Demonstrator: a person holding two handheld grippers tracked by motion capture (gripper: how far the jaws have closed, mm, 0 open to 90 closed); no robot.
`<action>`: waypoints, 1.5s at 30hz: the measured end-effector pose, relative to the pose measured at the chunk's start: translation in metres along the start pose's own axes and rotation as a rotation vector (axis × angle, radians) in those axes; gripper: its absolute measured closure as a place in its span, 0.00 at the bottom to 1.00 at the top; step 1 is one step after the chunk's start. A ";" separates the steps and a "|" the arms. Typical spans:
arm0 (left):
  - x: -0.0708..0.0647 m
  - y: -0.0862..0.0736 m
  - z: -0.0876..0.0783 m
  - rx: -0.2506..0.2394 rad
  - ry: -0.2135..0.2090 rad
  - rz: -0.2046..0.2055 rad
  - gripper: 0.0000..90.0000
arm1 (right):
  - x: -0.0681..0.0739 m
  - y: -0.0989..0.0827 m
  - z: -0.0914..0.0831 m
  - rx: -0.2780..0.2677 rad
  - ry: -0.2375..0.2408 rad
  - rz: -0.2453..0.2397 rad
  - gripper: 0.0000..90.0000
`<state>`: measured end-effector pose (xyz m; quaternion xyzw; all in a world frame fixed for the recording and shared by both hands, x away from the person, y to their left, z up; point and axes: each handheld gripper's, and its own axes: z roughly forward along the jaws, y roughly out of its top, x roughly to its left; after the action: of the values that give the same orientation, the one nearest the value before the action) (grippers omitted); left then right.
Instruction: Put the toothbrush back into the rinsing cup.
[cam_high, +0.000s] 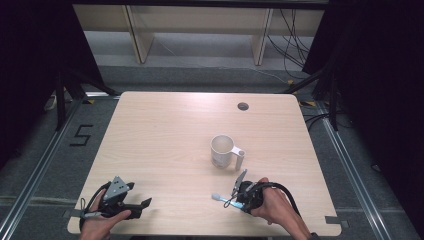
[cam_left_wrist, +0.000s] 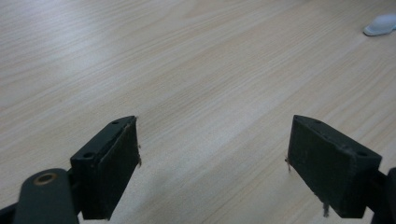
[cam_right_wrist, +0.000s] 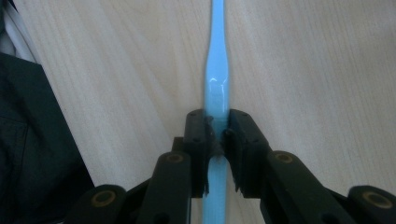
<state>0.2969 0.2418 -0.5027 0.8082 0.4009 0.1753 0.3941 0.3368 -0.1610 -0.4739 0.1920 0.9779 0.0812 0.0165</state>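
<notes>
A light blue toothbrush (cam_right_wrist: 217, 70) runs straight ahead between my right gripper's (cam_right_wrist: 218, 123) jaws, which are shut on its handle. In the high view the right gripper (cam_high: 237, 201) sits near the table's front right and the toothbrush (cam_high: 222, 199) points left, white head just above the wood. A white mug (cam_high: 222, 151) stands upright in the middle of the table, handle to the right, a little beyond the right gripper. My left gripper (cam_high: 141, 207) rests at the front left, open with nothing between its pads (cam_left_wrist: 116, 163). The toothbrush head (cam_left_wrist: 380, 24) shows far off in the left gripper view.
The light wooden table (cam_high: 165, 130) has a round cable hole (cam_high: 243, 106) near its back edge. Dark clothing (cam_right_wrist: 28, 140) fills the left side of the right gripper view. Grey floor and black curtains surround the table, with pale shelving behind.
</notes>
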 end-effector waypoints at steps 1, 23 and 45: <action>0.000 0.000 0.001 -0.007 -0.002 -0.002 0.18 | -0.001 0.001 0.001 0.018 -0.025 -0.024 0.87; -0.002 0.000 0.002 -0.021 0.000 -0.023 0.18 | 0.003 0.011 0.003 0.098 -0.054 0.017 0.88; 0.000 0.000 0.001 0.001 -0.002 -0.001 0.18 | -0.009 -0.007 -0.031 -0.236 -0.044 0.096 0.88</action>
<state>0.2975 0.2414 -0.5028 0.8084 0.4007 0.1741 0.3944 0.3411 -0.1752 -0.4447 0.2373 0.9506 0.1920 0.0565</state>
